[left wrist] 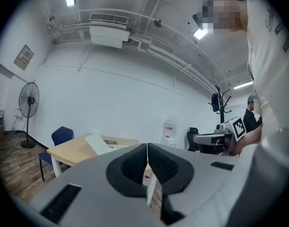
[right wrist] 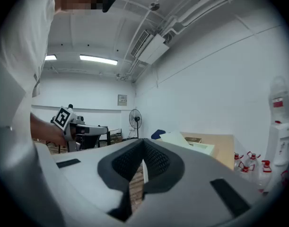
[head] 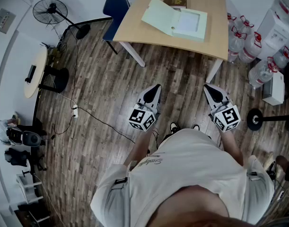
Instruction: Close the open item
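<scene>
one table [head: 135,30]. one open box [head: 175,19]. one small brown box [head: 175,2]. one blue chair [head: 115,6]. one fan [head: 49,11]. two grippers: left gripper [head: 157,86], right gripper [head: 206,86].

White short-sleeved shirt [head: 191,174] with cursive print on the chest; dark shoes [head: 174,126]. The left tongs [head: 157,86] and right tongs [head: 206,86] are pale grey, tapered, black-padded inside, each carrying a black-and-white marker cube [head: 142,118]

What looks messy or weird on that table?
Only the pale box on the table looks odd. Its lid is flipped open and tilts up at one side instead of covering it. Nothing looks spilled or broken. The left claw and right claw are shut and empty, short of the table.
</scene>
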The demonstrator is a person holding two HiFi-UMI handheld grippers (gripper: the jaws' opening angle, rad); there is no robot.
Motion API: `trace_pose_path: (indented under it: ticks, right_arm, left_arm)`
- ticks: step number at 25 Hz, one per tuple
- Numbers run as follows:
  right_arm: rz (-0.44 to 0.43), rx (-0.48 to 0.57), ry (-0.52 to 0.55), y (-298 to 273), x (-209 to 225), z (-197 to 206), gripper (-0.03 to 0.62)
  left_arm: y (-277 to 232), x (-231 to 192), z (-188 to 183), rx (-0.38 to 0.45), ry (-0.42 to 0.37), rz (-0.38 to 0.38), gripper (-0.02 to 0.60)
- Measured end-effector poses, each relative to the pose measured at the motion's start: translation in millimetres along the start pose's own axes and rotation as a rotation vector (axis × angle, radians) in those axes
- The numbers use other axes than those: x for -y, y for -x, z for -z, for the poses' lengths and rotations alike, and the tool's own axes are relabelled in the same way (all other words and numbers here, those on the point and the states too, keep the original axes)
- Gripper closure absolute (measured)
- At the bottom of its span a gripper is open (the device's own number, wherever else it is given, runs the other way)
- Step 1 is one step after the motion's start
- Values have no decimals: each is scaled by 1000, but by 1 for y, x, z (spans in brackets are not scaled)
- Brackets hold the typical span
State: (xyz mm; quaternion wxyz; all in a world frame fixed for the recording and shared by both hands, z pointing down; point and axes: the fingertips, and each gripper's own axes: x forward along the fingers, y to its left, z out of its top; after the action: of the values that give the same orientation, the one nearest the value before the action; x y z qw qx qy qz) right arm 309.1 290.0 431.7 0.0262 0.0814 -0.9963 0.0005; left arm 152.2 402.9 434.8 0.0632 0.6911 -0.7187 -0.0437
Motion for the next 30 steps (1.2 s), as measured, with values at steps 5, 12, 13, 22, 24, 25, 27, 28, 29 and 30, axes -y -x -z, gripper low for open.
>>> trace_pose_path:
  ticks: [5, 12, 13, 22, 24, 25, 27, 28, 29, 30]
  right_arm:
    - [-4, -9, -5, -15, -13, -3, 599]
    - [55, -9, 7, -35, 0, -9, 599]
    - [57, -20, 33, -36, 0, -7, 599]
    - [114, -59, -14, -57, 0, 17, 599]
    - [97, -79, -24, -68, -3, 23, 599]
    - [86, -87, -22, -75, -3, 26, 599]
    - [72, -96, -28, -88, -1, 31, 599]
    - [69, -97, -39, -93, 0, 34, 599]
    - [66, -96, -54, -99, 3, 36, 599]
    - [61, -92, -69, -106, 8, 38, 599]
  left_arm:
    - [2, -12, -4, -13, 20, 16, 566]
    - [-1, -34, -12, -35, 12, 58, 566]
    - [0, -39, -8, -42, 12, 60, 566]
    - [13, -84, 36, -103, 55, 30, 566]
    - [13, -94, 39, -108, 74, 20, 566]
    - [11, -100, 40, -112, 72, 18, 566]
    - [7, -114, 48, -133, 75, 8, 566]
    - [5, -121, 52, -149, 82, -1, 566]
    - [1, -126, 54, -161, 89, -10, 566]
    - [-5, -131, 54, -166, 93, -15, 566]
